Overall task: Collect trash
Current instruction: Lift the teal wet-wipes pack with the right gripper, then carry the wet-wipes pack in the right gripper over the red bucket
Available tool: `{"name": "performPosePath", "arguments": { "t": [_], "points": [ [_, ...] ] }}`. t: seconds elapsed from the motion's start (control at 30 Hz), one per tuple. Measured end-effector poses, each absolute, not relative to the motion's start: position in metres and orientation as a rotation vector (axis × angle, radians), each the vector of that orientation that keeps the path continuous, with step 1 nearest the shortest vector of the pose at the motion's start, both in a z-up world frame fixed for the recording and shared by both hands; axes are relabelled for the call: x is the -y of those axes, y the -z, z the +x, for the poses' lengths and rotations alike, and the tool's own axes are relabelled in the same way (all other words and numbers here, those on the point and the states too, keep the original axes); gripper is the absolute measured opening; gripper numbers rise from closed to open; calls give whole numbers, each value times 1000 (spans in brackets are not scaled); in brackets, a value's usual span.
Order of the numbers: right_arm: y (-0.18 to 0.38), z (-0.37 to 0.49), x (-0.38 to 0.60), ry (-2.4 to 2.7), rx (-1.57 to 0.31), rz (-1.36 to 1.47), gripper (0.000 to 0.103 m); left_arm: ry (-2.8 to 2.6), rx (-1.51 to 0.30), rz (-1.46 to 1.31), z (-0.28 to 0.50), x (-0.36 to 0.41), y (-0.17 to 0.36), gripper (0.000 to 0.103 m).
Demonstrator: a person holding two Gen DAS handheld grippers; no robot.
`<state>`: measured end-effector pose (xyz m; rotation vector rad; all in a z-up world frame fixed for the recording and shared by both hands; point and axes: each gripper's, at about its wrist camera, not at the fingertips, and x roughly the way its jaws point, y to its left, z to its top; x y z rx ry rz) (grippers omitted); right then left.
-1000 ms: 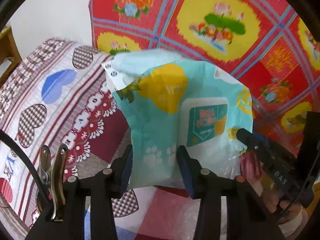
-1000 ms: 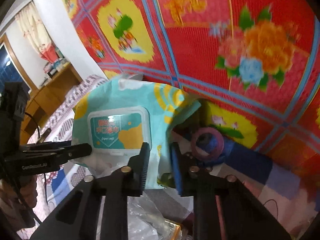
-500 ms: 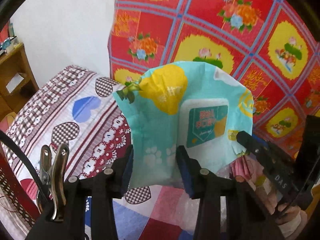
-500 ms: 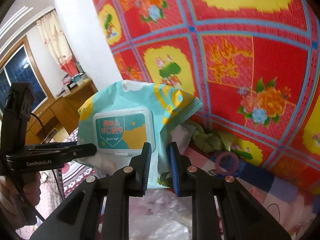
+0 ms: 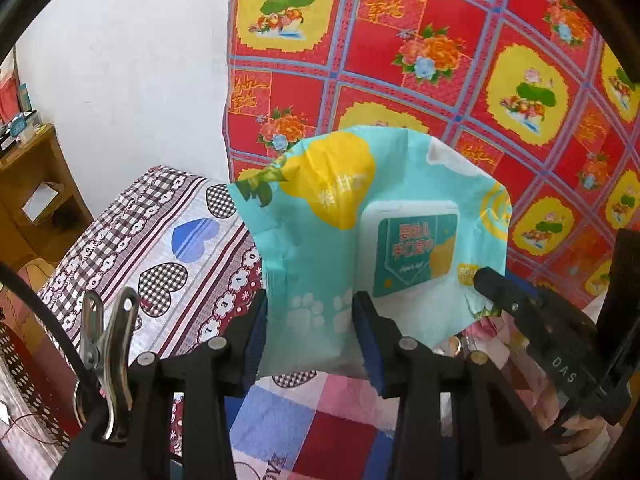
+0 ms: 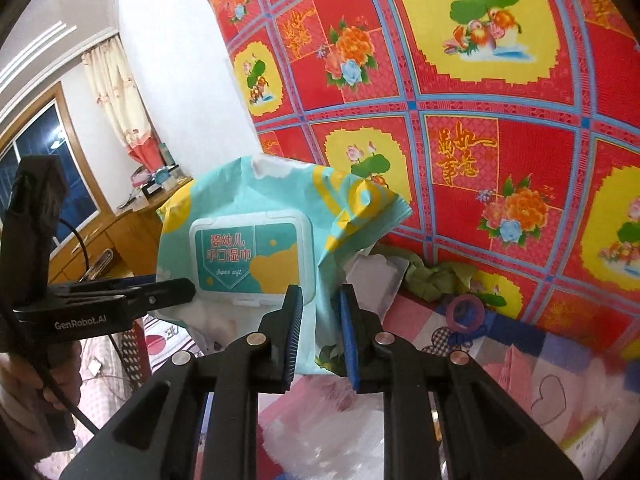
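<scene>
Gripping the wet-wipe packet (image 5: 352, 240) from both sides, left tongs (image 5: 308, 332) and right tongs (image 6: 318, 320) hold it aloft above the bed (image 5: 160, 240); keep both squeezes firm, move together.

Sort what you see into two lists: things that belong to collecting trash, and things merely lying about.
Job:
- crumpled teal-and-yellow wet-wipe packet, held by both
- left gripper
- right gripper

Lying about:
- purple ring
- green crumpled cloth
- heart-patterned sheet
- wooden desk
</scene>
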<state>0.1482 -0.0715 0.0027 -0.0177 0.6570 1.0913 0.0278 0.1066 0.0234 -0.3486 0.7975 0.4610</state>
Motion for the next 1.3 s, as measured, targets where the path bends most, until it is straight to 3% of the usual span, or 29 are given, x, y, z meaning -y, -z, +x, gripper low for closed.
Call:
{"name": "performPosePath", "arguments": {
  "t": [1.3],
  "points": [
    [-14,-13,211,-507,-653,154,21,64,-860,-123,-26,0,-25,44]
  ]
}}
